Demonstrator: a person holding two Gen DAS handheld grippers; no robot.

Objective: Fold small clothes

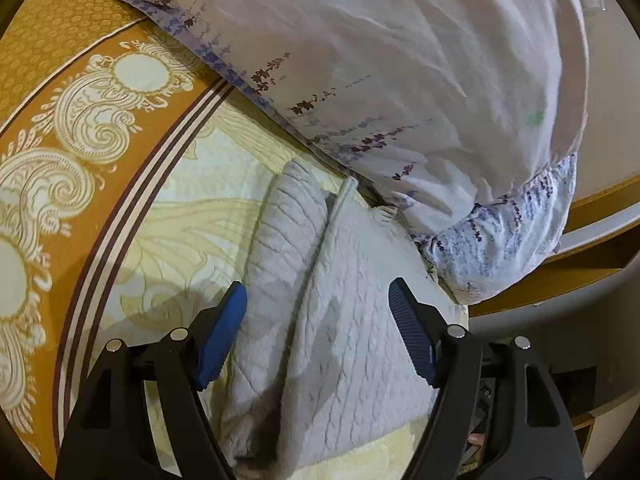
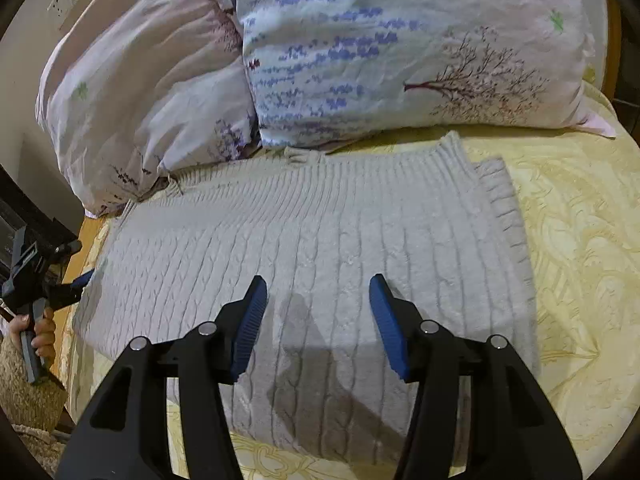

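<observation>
A pale grey cable-knit sweater [image 2: 304,232] lies folded flat on the bed, its ribbed hem toward the pillows. In the left wrist view it [image 1: 340,340] shows as stacked folded layers with a thick edge running up the middle. My left gripper [image 1: 318,292] is open and empty, hovering just above the sweater's end. It also shows at the far left of the right wrist view [image 2: 52,276], held in a hand. My right gripper [image 2: 318,284] is open and empty, just above the sweater's middle.
The sweater lies on a yellow patterned bedspread [image 2: 572,240] with an orange ornamented border [image 1: 80,152]. Two floral pillows [image 2: 400,48] [image 2: 148,80] lie right behind the sweater. The bed's wooden edge [image 1: 560,280] drops off at the sweater's end.
</observation>
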